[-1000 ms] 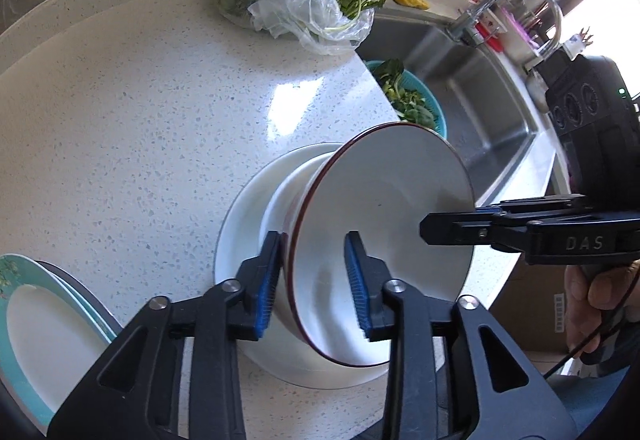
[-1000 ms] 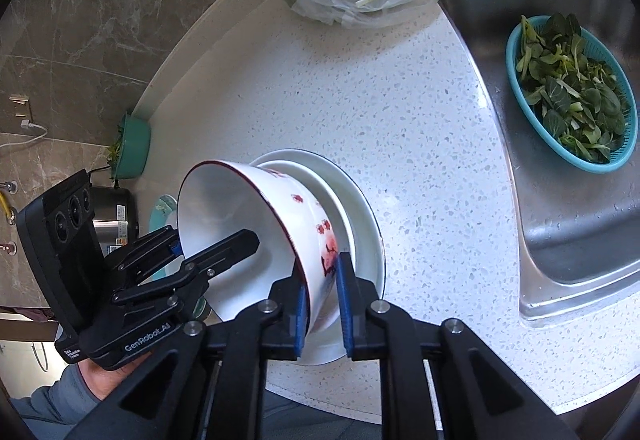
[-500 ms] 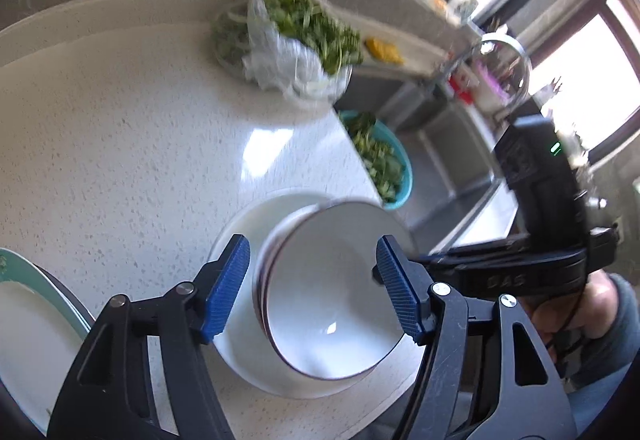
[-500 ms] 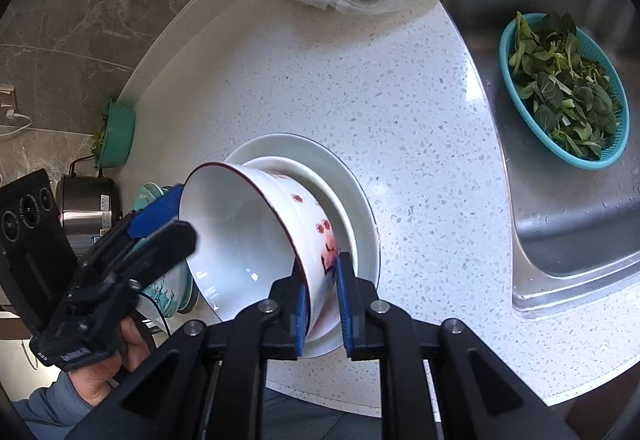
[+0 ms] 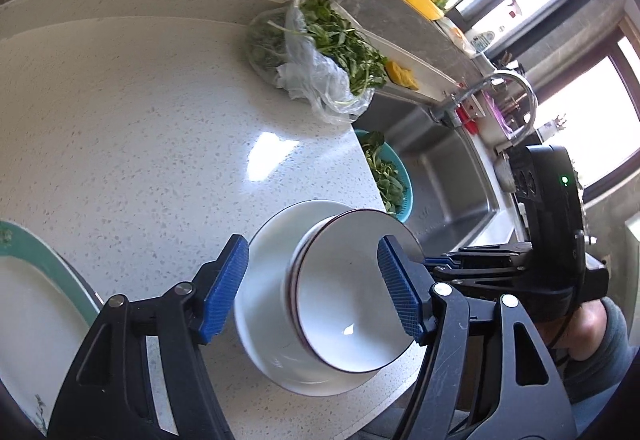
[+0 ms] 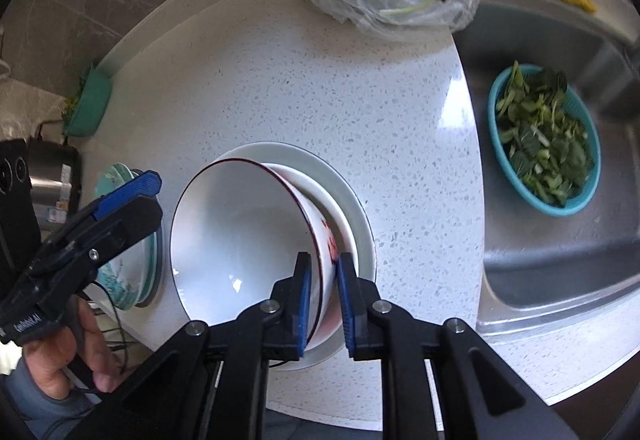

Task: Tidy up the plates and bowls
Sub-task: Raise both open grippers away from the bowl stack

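red flowers on the bowl [image 6: 240, 240] show only beside the right tongs [image 6: 322, 292].

Red-rimmed bowl [image 6: 240, 240] tilted on white plate [image 6: 356, 216].

Left tool [image 5: 316, 292] agape; right tool [image 6: 323, 304] clamped.

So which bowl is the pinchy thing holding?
Find the white counter left of the sink. Near its front edge a white plate carries nested bowls. The right gripper pinches the top bowl: tilted, with a thin dark red rim and red flowers outside.
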Action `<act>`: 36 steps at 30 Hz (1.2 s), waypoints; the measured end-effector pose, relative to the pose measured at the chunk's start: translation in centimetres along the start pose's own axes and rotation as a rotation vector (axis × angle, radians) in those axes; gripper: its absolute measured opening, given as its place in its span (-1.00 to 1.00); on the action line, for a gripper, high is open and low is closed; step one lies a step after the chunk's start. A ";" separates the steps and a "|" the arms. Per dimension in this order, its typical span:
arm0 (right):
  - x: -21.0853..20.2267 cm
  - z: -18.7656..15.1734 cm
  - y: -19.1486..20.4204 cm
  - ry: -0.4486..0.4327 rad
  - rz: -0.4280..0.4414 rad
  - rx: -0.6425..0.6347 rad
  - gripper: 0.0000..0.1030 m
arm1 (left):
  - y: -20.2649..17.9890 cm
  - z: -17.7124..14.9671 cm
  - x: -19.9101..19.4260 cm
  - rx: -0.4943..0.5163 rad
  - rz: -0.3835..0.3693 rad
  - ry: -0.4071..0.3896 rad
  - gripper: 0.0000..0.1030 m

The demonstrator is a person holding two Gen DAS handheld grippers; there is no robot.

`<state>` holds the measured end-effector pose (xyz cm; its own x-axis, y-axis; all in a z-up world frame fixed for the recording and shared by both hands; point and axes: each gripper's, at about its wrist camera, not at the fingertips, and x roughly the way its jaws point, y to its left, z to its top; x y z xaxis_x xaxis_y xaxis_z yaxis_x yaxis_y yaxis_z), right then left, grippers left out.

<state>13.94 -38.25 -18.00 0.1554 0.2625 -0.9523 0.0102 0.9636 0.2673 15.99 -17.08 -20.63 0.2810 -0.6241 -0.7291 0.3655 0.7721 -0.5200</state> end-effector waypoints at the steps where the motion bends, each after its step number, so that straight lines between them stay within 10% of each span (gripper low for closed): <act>1: 0.0 0.0 0.3 -0.006 -0.019 -0.016 -0.66 | 0.2 -0.1 -0.1 -0.004 -0.002 0.002 0.27; 36: -0.5 -1.5 2.7 -0.049 -0.087 0.034 0.17 | 3.6 -2.2 -3.3 -0.039 -0.049 0.045 0.27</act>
<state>12.40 -35.67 -16.96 0.2001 0.1740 -0.9642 0.0592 0.9802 0.1891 14.41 -12.04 -21.10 0.2228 -0.6561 -0.7210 0.3432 0.7451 -0.5720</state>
